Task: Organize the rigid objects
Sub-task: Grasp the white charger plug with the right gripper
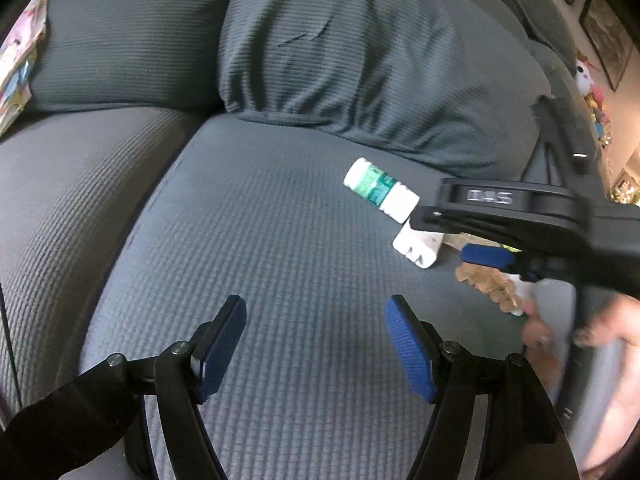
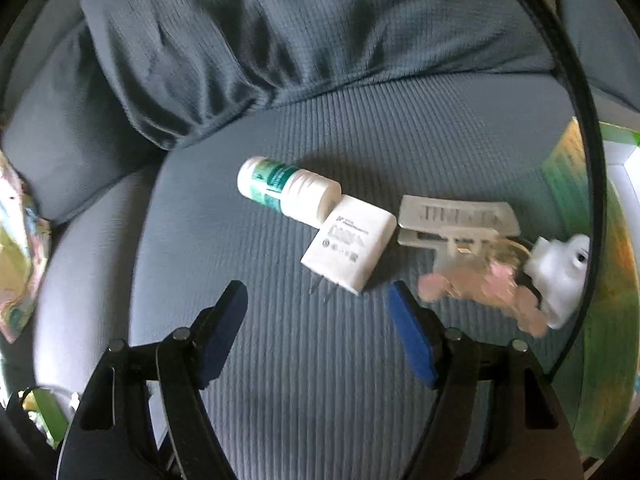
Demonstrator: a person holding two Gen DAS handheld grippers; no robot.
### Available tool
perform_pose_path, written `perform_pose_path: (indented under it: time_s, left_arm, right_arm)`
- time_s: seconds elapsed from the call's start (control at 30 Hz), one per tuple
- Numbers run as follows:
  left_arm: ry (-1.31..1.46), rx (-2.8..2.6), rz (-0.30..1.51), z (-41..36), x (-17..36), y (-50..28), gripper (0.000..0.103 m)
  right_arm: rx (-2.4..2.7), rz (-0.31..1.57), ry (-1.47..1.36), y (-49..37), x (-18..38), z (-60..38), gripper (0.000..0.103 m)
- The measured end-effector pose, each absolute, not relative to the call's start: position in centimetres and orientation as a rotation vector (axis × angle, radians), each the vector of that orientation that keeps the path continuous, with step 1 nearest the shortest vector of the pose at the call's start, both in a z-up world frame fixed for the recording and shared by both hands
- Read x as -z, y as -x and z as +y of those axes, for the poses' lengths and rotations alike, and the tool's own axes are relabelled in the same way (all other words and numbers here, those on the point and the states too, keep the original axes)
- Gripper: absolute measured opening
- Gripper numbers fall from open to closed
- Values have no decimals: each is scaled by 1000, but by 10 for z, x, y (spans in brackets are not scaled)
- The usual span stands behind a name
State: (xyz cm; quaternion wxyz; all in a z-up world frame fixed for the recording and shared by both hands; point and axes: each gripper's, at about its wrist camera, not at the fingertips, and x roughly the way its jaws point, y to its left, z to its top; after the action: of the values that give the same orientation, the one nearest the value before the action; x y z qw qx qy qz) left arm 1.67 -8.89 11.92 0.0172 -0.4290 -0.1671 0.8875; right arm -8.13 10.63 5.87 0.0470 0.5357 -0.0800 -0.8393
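Blue-padded fingers of the right gripper [image 2: 318, 332] fill the near edge of its own view, jaws standing moderately wide with only grey sofa cushion [image 2: 280, 380] between them. Just beyond lies the cluster to be sorted: a white charger [image 2: 352, 250] flat on the seat with its prongs pointing near, a pill bottle [image 2: 286, 190] on its side touching the charger's far-left corner, a grey clip [image 2: 456, 220] just right of the charger, and a blurred pinkish-gold piece [image 2: 484, 284] against a white shape [image 2: 560, 276] at far right; what those last two are I cannot tell. From the other side, the left gripper [image 1: 316, 344] is likewise parted and empty, hovering over bare seat well left of the objects, while the right tool reaches in across that view's right side above the cluster, a hand [image 1: 560, 332] visible below it. Judging by its line, the charger looks like the right gripper's likely first pick. To do it well, I would bring the jaws down squarely over the charger's narrow sides, clear of the prongs, and avoid nudging the bottle, which would probably roll on this soft, sloping cushion. Press down only lightly, since the seat gives and may tip the charger. The left gripper might steady the bottle or wait clear.
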Motion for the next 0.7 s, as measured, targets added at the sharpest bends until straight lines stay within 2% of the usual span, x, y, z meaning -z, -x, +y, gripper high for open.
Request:
perform_pose_path:
  time_s: [0.27,0.3,0.37,0.4,0.53,0.7]
  left_arm:
    - [1325,-2756,-564,-98,-121,-15,72]
    - [1326,-2754,-565,-99,-122,-15,72]
    - [1325,-2752,-573,-98,-121,-15,72]
    - [1321,-2755,-582,-98,-120,-15,72]
    - [1314,-2747,-604,-96,-118,-17,72]
    - [1314,-2732,-622,-91,-114,-19,72]
  right_arm:
    - [2653,-153,-1711,111,-29,94,73]
    - [2655,-143,-1719,113,-26,94,71]
    - [2690,-76,-1712,114,-23,95,56]
    - [2705,-40,-1683,114,-24,94,54]
    - [2659,-1,-1651,103,-28,96,48]
    - [2480,19,-1659,72,-35,98,48]
